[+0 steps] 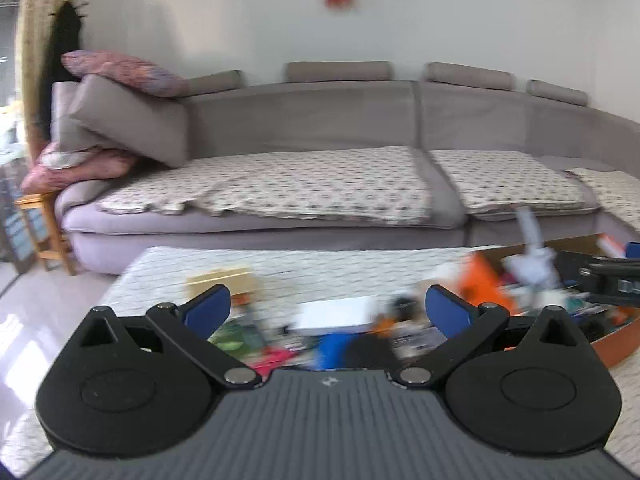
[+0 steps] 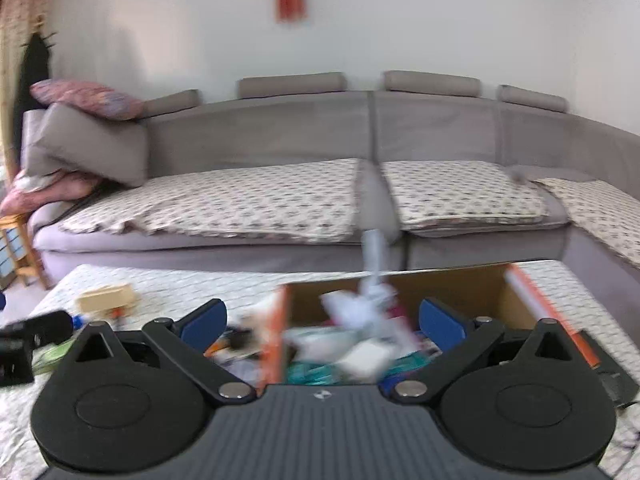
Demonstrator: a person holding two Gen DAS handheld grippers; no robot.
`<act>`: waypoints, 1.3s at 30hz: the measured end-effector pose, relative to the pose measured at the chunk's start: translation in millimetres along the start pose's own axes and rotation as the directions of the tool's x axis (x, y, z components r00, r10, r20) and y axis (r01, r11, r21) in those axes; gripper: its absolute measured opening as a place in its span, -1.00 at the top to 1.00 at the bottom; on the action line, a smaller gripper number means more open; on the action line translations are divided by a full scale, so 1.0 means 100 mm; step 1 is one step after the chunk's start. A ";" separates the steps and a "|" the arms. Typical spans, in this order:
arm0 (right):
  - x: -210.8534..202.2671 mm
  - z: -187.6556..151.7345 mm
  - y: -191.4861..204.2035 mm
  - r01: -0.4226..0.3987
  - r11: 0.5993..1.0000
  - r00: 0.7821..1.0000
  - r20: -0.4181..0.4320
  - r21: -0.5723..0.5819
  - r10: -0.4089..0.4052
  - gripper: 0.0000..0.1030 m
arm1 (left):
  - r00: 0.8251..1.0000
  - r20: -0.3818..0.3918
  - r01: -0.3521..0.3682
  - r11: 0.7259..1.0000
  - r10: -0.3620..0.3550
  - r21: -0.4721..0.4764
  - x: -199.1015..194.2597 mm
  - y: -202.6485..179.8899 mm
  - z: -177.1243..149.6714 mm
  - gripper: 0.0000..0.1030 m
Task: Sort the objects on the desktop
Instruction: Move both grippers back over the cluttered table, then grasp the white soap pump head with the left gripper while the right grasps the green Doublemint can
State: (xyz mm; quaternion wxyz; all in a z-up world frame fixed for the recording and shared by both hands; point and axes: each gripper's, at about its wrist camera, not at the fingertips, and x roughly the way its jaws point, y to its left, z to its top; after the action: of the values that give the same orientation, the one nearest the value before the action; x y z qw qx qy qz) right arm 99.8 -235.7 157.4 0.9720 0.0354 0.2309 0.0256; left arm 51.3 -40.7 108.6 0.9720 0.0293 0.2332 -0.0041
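Big grey sofa [image 1: 320,140] fills the bkgd in both views, patterned seat covers, stacked cushions at its left end. In front of it, the counter [image 1: 168,272] w/ a patterned cloth.

On the counter's right half sits an open cardboard box [image 2: 460,284], orange edges, already stuffed w/ mixed items. A pale crumpled thing [image 2: 372,300] sticks up out of it; too blurred to name. Left of the box, loose clutter lies on the cloth: a tan wooden block-like item [image 1: 224,278], a white flat box [image 1: 336,312], and smaller green, blue, pink and orange bits near the camera, all motion-smeared.

Left tool [image 1: 327,312]: jaws wide apart, nothing between the blue pads, hanging above the loose pile. Right tool [image 2: 322,322]: also spread wide, empty, pointed at the box interior. Each tool's black body shows at the edge of the other's view, so they're fairly near each other.

Step, as I read it: between picks, both tools free; blur suggests the cameras are moving. Plenty still loose on the counter, so task is partway at best.

Next move prob. needs: left tool dropping toward one item in the pile, the white flat box looks easiest, squaring pads on its sides before closing, w/o snagging neighbours. Then carry it right to the box.
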 end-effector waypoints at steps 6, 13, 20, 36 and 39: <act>0.08 -0.31 0.55 -0.083 0.995 0.997 -0.007 -0.054 0.082 -1.00 | 0.998 0.002 -0.068 0.997 0.068 -0.019 0.12 0.55 -0.35 -1.00; 0.36 -0.54 0.88 -0.119 0.990 0.991 -0.064 -0.077 0.114 -1.00 | 0.993 -0.027 -0.118 0.991 0.116 -0.069 0.40 0.99 -0.61 -1.00; 0.44 -0.84 1.25 -0.171 0.980 0.982 -0.097 -0.106 0.161 -1.00 | 0.983 -0.018 -0.181 0.978 0.180 -0.102 0.30 1.33 -0.75 -1.00; 0.88 -1.05 1.58 -0.303 0.949 0.940 -0.193 -0.086 0.282 -0.67 | 0.985 0.029 -0.169 0.981 0.173 -0.099 0.45 1.83 -1.04 -1.00; 0.91 -1.08 1.59 -0.323 0.943 0.932 -0.203 -0.084 0.301 -0.64 | 0.985 0.026 -0.166 0.982 0.169 -0.096 0.45 1.94 -1.11 -1.00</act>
State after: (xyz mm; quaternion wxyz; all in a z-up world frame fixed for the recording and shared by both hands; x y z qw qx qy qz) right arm 126.6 -64.8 33.5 0.9299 0.0124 0.3108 0.1965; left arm 45.8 159.5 0.4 0.9730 0.0034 0.2133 0.0880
